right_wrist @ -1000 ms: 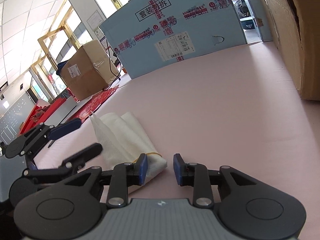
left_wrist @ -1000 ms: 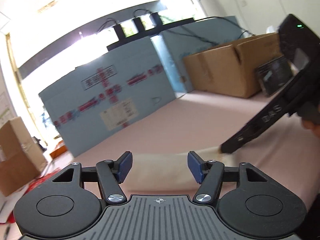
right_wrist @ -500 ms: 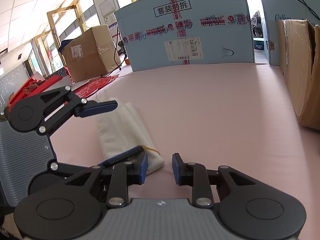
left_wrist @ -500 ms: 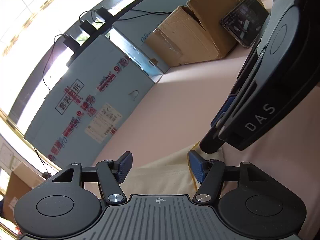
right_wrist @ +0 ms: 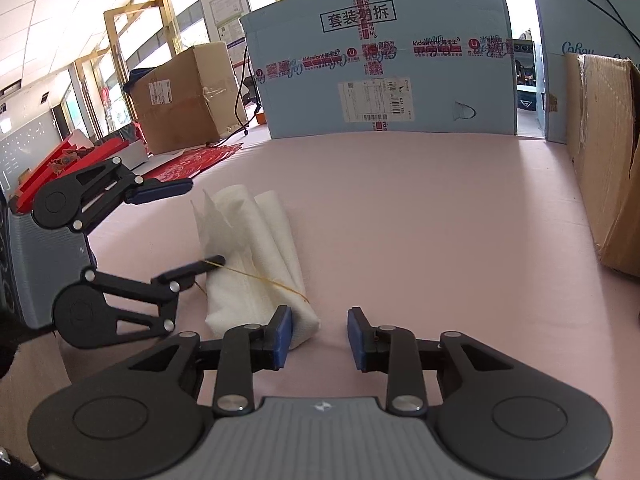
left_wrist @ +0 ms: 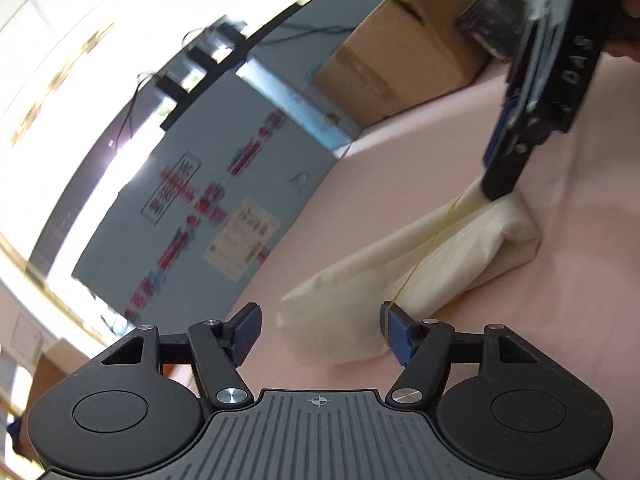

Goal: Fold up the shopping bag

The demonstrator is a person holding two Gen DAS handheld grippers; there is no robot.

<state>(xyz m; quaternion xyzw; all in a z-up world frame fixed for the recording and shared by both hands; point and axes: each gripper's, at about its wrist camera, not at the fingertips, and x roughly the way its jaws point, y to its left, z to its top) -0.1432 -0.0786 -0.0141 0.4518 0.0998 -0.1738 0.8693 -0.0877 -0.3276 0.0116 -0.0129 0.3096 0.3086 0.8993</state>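
Pink tabletop (right_wrist: 420, 208) bore the bag (right_wrist: 256, 264); my left gripper (left_wrist: 318, 322), fingers wide, had stretched its rubber band (left_wrist: 424, 256); right gripper (right_wrist: 319, 336) gaped beside it

Left hand-held gripper (left_wrist: 318, 328) wide open, right hand-held gripper (right_wrist: 319, 338) likewise (narrower)

A pink tabletop (right_wrist: 420, 208) fills the foreground. At twelve o'clock stands a big blue box (right_wrist: 380, 60) (red tape, shipping label); brown cardboard boxes (right_wrist: 184, 100) at ten and three. Bright windows (right_wrist: 132, 36) upper left.
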